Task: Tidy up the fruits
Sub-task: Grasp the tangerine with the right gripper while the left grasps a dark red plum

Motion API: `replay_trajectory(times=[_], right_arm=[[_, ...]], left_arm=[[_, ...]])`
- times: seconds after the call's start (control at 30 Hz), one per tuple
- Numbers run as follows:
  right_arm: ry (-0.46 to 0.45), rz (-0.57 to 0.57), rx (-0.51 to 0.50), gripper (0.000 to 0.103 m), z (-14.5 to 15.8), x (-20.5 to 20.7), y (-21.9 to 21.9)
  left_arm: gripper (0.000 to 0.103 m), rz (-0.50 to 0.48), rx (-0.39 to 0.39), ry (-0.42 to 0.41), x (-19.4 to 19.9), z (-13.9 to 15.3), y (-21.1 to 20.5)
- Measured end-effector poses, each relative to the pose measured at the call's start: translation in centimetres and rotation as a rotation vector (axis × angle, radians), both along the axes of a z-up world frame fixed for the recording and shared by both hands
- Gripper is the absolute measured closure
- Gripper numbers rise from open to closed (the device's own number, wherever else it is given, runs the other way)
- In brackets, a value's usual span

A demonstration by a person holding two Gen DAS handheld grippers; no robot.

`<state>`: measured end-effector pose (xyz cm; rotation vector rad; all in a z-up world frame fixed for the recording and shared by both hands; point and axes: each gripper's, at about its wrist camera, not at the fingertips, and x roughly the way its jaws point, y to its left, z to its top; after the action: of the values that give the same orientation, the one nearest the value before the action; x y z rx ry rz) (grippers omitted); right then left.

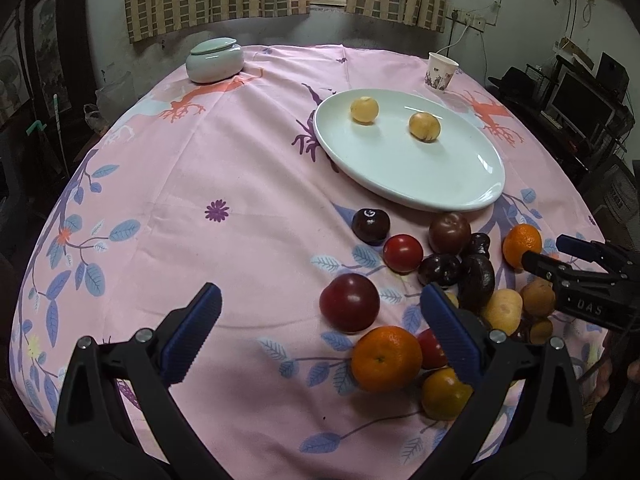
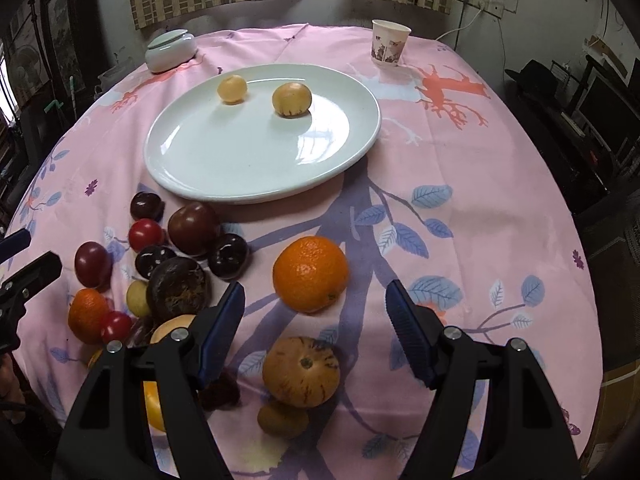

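With both my left claw (image 1: 320,332) and right claw (image 2: 316,320) gaping wide and empty, I judge sorting barely begun: round orange tangerine (image 2: 310,274) lies ahead (nearest), then white oval ceramic plate (image 2: 192,176) holding two yellow fruits.

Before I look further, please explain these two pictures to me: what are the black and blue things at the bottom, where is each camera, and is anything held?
No robot is here. A person holds one pair of tongs in each hand, with a wide-angle camera on each looking forward along the fingers.

One picture is from the left tongs, the other from the right tongs. Both are open and hold nothing.

On the pink tablecloth lies a white plate with two yellow fruits. Nearer the cameras lie loose fruits: oranges, dark plums, red ones and yellow ones. At the far edge stand a paper cup and a lidded white jar.
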<state>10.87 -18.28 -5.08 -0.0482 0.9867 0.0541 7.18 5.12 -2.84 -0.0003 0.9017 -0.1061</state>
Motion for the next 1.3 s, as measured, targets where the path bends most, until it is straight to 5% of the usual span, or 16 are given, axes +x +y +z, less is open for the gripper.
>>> replay_trajectory(times=[0.13,0.17,0.2,0.5,0.83,0.9,1.07,1.3], right_arm=[[0.037,-0.010,0.040,0.030,-2.0,1.6,-0.5],[0.031,-0.004,0.055,0.037,-2.3,1.7,-0.5],[0.028,0.003,0.079,0.058,-2.3,1.6,-0.5],[-0.058,0.054,0.138,0.058,1.9,-1.3,0.5],[-0.041,0.070,0.167,0.057,1.9,-1.9,0.9],[-0.038,0.071,0.168,0.057,1.9,-2.0,0.9],[-0.035,0.074,0.171,0.057,1.8,-2.1,0.9],[-0.039,0.082,0.176,0.057,1.8,-2.9,1.4]], left_arm=[[0.002,0.012,-0.008,0.033,0.2,-0.7,0.5],[0.002,0.015,-0.010,0.035,0.2,-0.7,0.6],[0.002,0.019,-0.009,0.035,0.2,-0.7,0.6],[0.002,0.011,-0.011,0.088,1.3,-1.7,0.3],[0.003,0.006,-0.051,0.183,2.7,-4.1,-0.2],[0.008,0.020,-0.106,0.193,2.7,-4.2,0.4],[0.043,-0.004,-0.149,0.178,2.5,-3.8,0.2],[0.043,-0.030,-0.176,0.185,3.0,-4.6,-0.4]])
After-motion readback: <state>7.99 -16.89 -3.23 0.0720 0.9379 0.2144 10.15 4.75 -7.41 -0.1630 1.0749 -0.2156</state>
